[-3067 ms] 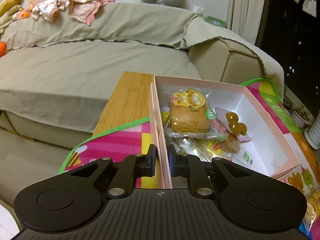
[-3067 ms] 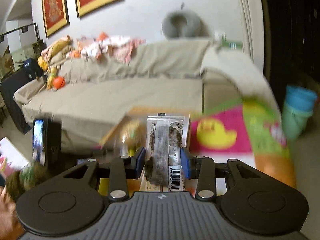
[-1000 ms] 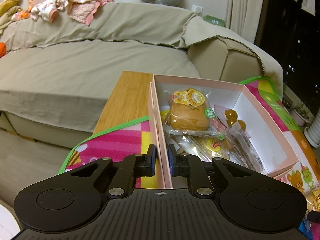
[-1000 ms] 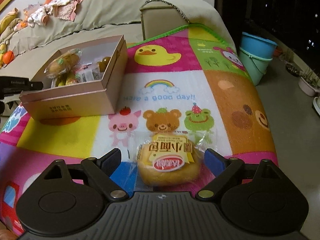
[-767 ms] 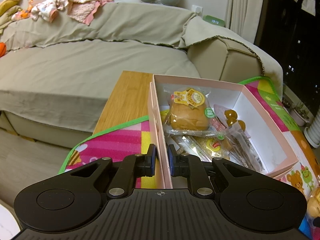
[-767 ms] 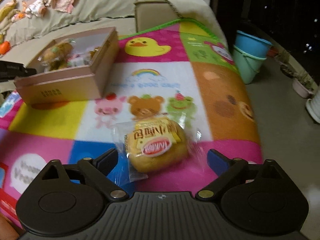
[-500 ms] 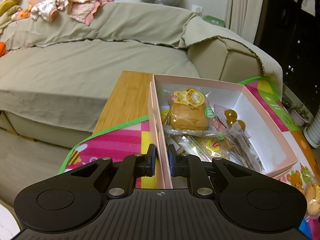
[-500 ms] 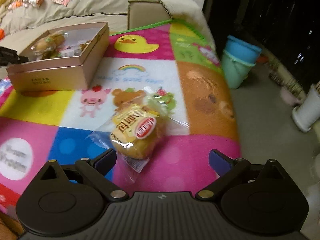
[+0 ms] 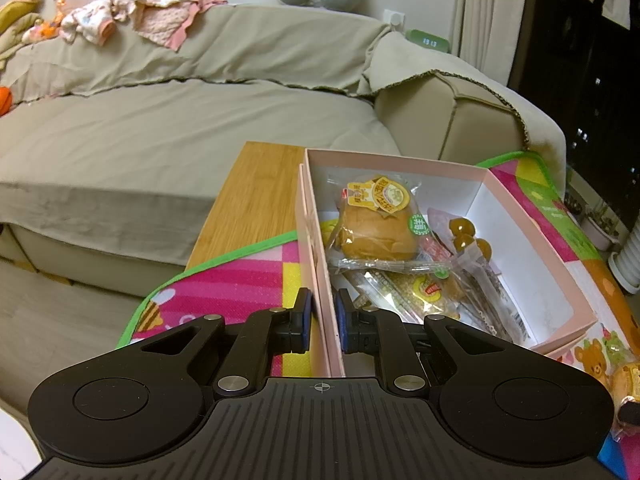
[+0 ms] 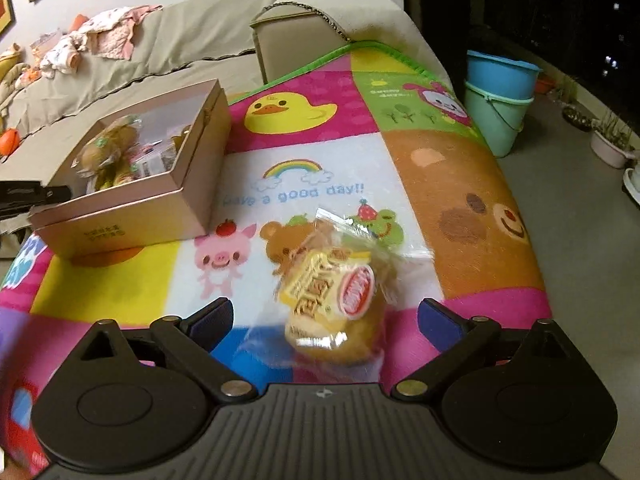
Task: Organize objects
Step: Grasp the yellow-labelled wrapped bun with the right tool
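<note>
Snacks fill the pink box [image 9: 532, 240] at centre right of your left wrist view: a wrapped bun [image 9: 376, 226] lies toward its far end, with smaller packets [image 9: 436, 292] heaped nearer you. Your left hand-held gripper [image 9: 323, 322] is clamped on the box's near left wall, one pad outside and one inside. In the right wrist view the box [image 10: 132, 216] sits at middle left on the cartoon mat [image 10: 460, 200] that covers the bench, with the sofa [image 10: 192, 40] behind it. Your right hand-held gripper [image 10: 326, 320] has just been spreading its jaws and now stands wide, a second wrapped bun [image 10: 332, 304] lying on the mat between the pads, nearer the right one, neither pad touching it. Two stacked buckets [image 10: 500, 96] stand on the floor at upper right.
</note>
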Demonstrator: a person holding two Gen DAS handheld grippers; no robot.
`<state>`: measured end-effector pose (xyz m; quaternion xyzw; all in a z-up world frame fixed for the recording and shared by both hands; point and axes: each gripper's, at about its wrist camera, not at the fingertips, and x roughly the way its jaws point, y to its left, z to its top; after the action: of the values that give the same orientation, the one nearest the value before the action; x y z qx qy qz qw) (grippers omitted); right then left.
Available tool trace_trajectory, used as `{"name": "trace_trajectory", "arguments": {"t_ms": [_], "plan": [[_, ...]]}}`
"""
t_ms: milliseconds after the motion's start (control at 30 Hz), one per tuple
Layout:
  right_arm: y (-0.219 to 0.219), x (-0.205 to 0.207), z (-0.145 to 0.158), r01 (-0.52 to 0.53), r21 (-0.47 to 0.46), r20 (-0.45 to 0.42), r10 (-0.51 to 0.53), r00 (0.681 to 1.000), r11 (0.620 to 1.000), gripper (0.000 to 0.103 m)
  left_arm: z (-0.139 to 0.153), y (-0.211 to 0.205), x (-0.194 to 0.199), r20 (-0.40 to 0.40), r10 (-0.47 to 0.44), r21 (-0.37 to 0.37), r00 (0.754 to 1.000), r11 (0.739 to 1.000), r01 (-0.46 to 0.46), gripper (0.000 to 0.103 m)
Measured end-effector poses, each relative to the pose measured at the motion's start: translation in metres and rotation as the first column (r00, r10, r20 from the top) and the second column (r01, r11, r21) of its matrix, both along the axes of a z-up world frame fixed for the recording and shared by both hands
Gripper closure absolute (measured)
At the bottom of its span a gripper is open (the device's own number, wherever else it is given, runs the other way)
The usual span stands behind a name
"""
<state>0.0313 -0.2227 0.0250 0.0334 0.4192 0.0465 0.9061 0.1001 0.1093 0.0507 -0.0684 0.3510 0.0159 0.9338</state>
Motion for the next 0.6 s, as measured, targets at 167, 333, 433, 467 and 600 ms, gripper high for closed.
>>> {"name": "trace_trajectory", "arguments": {"t_ms": [167, 333, 433, 467, 600], "plan": [[0.016, 0.011, -0.001, -0.035, -0.041, 0.007, 0.035, 0.999, 0.999, 0.041, 0.0, 0.001, 0.0, -0.001, -0.002, -0.003, 1.0, 1.0, 0.002, 0.088], [0.032, 0.005, 0.009, -0.15, -0.022, -0.034, 0.149, 0.988, 0.988, 0.052, 0.0, 0.001, 0.0, 0.003, -0.003, -0.004, 1.0, 1.0, 0.003, 0.088], [0.044, -0.001, 0.021, -0.213, -0.02, -0.039, 0.212, 0.976, 0.977, 0.052, 0.0, 0.002, 0.0, 0.004, -0.007, -0.004, 1.0, 1.0, 0.007, 0.088], [0.047, -0.002, 0.028, -0.229, -0.016, -0.033, 0.228, 0.973, 0.973, 0.052, 0.0, 0.001, -0.001, 0.005, -0.009, -0.003, 1.0, 1.0, 0.009, 0.088], [0.058, 0.004, 0.067, -0.278, -0.003, 0.044, 0.278, 0.96, 0.961, 0.052, 0.0, 0.004, -0.001, 0.009, -0.014, -0.013, 1.0, 1.0, 0.014, 0.087]]}}
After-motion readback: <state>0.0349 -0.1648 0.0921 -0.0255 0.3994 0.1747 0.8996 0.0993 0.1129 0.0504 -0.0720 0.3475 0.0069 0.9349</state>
